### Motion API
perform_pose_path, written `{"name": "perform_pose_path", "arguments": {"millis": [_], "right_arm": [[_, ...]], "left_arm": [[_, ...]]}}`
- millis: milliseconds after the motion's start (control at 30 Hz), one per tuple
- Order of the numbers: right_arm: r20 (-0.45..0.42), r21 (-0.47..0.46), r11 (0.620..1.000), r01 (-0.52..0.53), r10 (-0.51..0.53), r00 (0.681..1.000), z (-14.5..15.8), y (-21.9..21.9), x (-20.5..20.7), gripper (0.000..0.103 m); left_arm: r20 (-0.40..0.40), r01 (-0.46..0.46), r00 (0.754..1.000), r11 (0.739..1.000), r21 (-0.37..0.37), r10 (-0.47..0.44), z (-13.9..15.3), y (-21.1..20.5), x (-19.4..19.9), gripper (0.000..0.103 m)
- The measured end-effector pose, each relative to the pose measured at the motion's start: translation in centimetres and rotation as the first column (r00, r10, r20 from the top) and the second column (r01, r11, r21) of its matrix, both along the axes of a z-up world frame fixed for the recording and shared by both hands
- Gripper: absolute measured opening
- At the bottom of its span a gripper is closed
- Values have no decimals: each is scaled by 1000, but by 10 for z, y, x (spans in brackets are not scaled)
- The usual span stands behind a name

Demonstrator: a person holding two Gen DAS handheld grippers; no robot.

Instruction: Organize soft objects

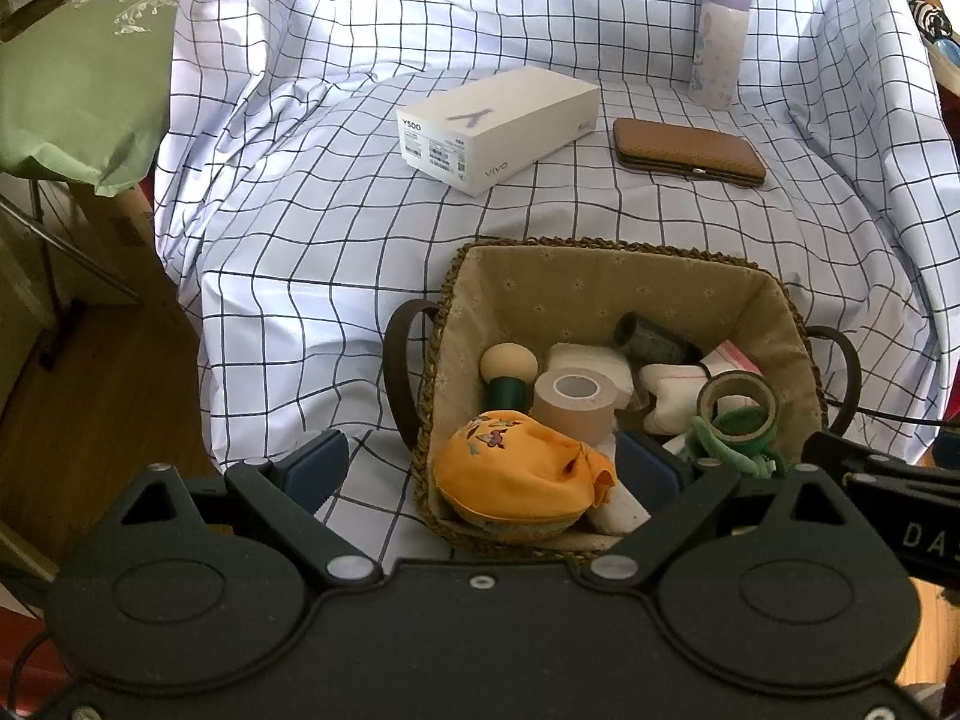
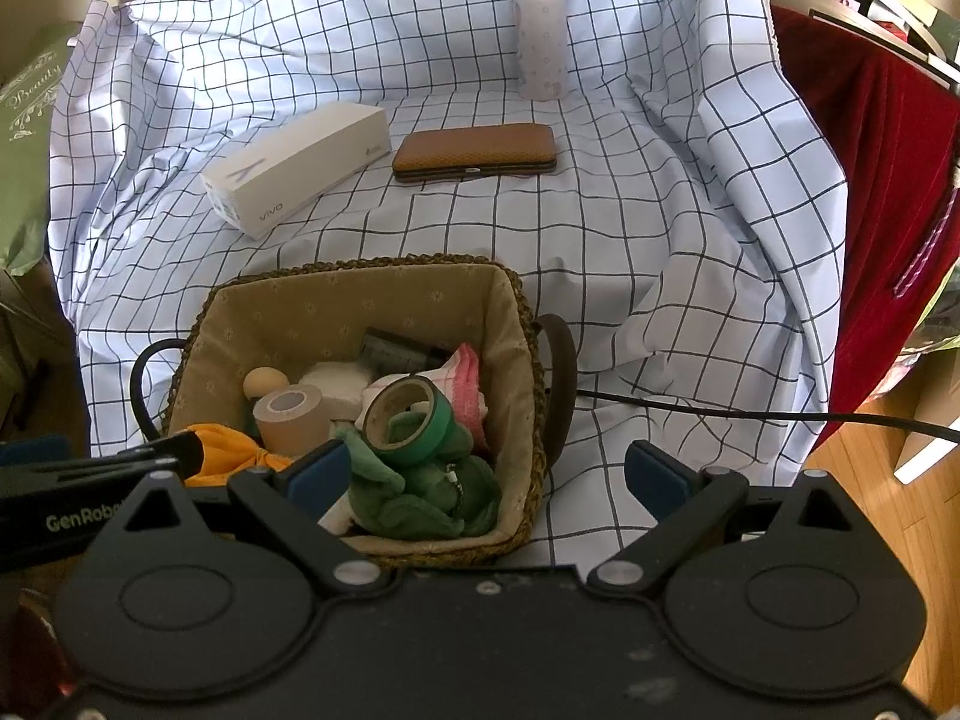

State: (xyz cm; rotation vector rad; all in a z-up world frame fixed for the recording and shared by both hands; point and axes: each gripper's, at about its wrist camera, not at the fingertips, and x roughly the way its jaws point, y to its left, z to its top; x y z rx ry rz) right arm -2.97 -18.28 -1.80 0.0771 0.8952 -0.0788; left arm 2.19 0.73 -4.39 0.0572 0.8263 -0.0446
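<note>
With both tongs wide, basket (image 1: pixel 780 324) full.

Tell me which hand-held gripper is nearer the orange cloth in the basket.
Left. The left hand-held gripper is open, its fingers straddling the orange cloth. The right hand-held gripper sits further right, over the green cloth and the basket edge.

The white box (image 1: pixel 498 126) on the far side of the checked cloth reads "Y500" on its label end and "vivo" on its side. The green bag (image 1: pixel 78 72) at far left says "Beauty" in script. "GenRobo…" shows, cut off, on a black arm (image 2: pixel 60 519) at near left, and "DAS" on another (image 1: pixel 927 537).
</note>
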Motion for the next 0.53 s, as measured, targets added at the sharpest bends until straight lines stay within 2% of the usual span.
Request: {"name": "perform_pose_path", "arguments": {"millis": [533], "right_arm": [[-4,-1,1000,-7,7,1000,-1,2,0,98]], "left_arm": [[-5,2,1000,1000,-2,-2,-2,1,0,93]]}}
